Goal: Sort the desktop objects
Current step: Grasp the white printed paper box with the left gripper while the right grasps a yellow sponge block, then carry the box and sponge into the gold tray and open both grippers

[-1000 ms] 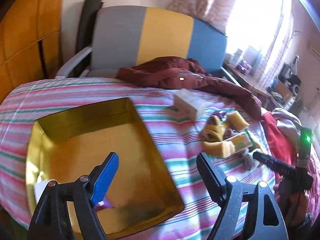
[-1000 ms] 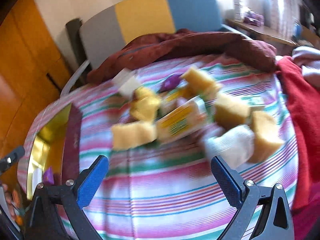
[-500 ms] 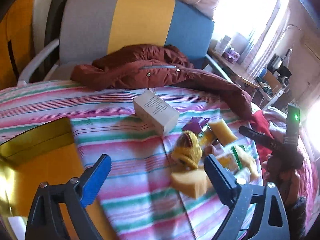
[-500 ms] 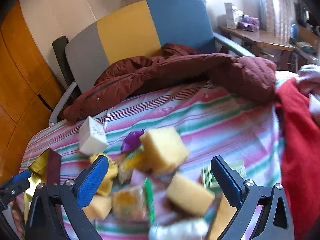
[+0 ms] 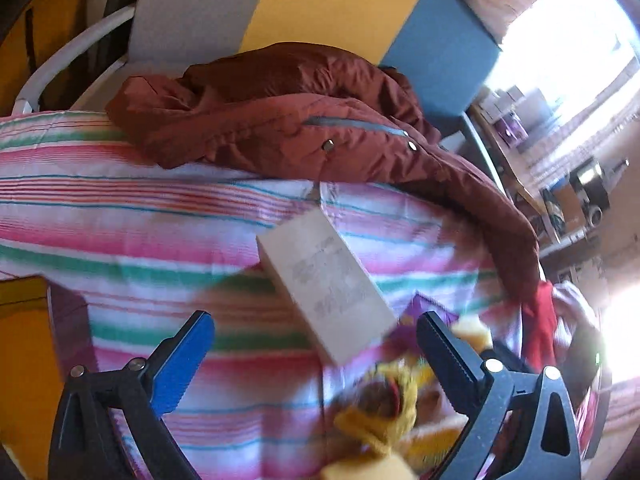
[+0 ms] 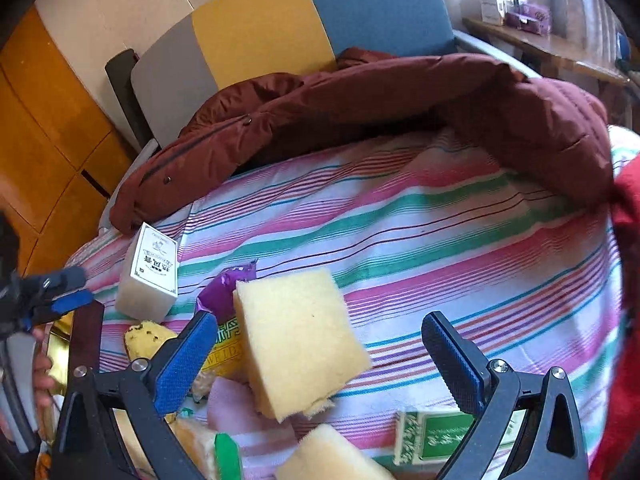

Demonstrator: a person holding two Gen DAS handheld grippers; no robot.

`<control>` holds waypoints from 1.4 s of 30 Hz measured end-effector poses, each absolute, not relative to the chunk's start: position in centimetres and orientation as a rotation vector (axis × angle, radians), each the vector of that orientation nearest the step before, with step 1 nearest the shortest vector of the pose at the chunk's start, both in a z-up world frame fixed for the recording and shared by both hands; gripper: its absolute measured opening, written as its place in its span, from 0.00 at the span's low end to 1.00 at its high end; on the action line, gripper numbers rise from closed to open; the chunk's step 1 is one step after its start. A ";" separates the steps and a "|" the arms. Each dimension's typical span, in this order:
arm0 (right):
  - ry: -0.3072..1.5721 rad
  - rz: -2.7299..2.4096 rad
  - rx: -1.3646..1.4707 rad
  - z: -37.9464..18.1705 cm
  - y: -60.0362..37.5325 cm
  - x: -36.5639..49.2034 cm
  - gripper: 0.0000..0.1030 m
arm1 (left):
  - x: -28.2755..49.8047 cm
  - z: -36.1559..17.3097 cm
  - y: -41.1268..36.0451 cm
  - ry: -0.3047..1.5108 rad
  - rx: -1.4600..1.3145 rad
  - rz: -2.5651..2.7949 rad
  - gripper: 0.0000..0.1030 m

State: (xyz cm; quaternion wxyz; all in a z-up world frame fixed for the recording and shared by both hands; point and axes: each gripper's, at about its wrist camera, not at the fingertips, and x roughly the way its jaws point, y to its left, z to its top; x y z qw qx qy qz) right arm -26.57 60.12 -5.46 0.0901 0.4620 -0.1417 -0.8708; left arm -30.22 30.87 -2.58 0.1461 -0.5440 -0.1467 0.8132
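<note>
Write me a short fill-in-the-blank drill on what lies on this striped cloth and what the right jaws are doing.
1. Behind the objects, a ____-coloured jacket lies over the striped cloth.
2. The purple wrapper sits between the white box and the yellow ____.
3. The right gripper has its jaws ____.

Missing words: maroon; sponge; open

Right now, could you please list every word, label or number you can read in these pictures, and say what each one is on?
"WEID": partly hidden letters on a yellow packet behind the right tool's blue finger.
White box: an emblem and dark characters on its label, too small to read; in the left view its print is blurred.
Green and white packet: patterned print, not legible.
Purple wrapper: no readable text.
</note>
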 end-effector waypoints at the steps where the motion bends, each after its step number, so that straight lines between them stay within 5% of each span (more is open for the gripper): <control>1: -0.430 -2.582 1.373 -5.5 60.1 -26.7 1.00 | -30.8 -2.6 31.2 -0.419 -1.572 2.355 1.00; 12: -0.382 -2.565 1.375 -5.9 58.8 -27.2 1.00 | -34.5 -6.3 34.0 -0.375 -1.750 2.315 0.98; 16: -0.372 -2.556 1.366 -5.9 58.7 -27.2 0.98 | -34.2 -6.8 33.5 -0.417 -1.738 2.312 0.69; 20: -0.346 -2.537 1.368 -6.1 58.3 -27.4 0.60 | -33.3 -7.3 33.5 -0.370 -1.723 2.304 0.52; 21: -0.325 -2.540 1.372 -6.2 58.1 -27.4 0.58 | -33.0 -7.2 33.4 -0.362 -1.707 2.309 0.49; 42: -0.273 -2.612 1.169 -1.0 56.9 -24.5 0.56 | -18.4 3.3 22.5 -0.311 -1.327 2.550 0.49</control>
